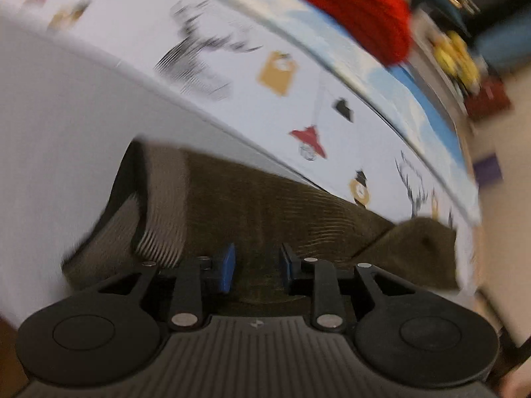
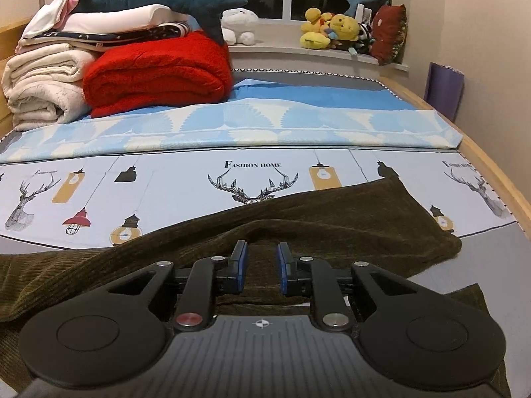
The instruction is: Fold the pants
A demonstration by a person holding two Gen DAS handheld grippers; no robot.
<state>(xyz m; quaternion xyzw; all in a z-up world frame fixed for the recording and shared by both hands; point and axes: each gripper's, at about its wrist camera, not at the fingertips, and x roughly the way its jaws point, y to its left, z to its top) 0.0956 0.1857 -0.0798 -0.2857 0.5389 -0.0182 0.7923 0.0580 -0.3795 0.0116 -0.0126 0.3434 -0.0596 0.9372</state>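
Here the left gripper (image 1: 257, 267) points steeply down at the pants (image 1: 252, 205), its blue pads (image 1: 228, 267) parted with a clear gap and nothing pinched between them; the brown ribbed cloth lies underneath, not in the grip. That view is tilted and smeared, so the bed sheet (image 1: 205, 66) printed with stags and lamps runs slantwise beyond the pants, and one light-coloured fold of the pants stands up just left of the pads. The right gripper (image 2: 262, 267) is held lower and flatter, aimed along the bed toward the window, with its pads (image 2: 239, 265) set a narrow gap apart; a raised ridge of the pants (image 2: 298, 219) lies just ahead of the tips, and I cannot tell whether the pads press on cloth or merely stand over it. The pants spread across the near part of the sheet (image 2: 186, 179), reaching the right-hand edge of the bed and covering part of a stag print. Beyond the pants lies a pale blue blanket (image 2: 232, 126), then a folded red blanket (image 2: 159, 73) at the far left beside a stack of cream bedding (image 2: 43, 83) with a plush shark (image 2: 159, 0) on top. Yellow soft toys (image 2: 332, 30) sit on the window sill behind.
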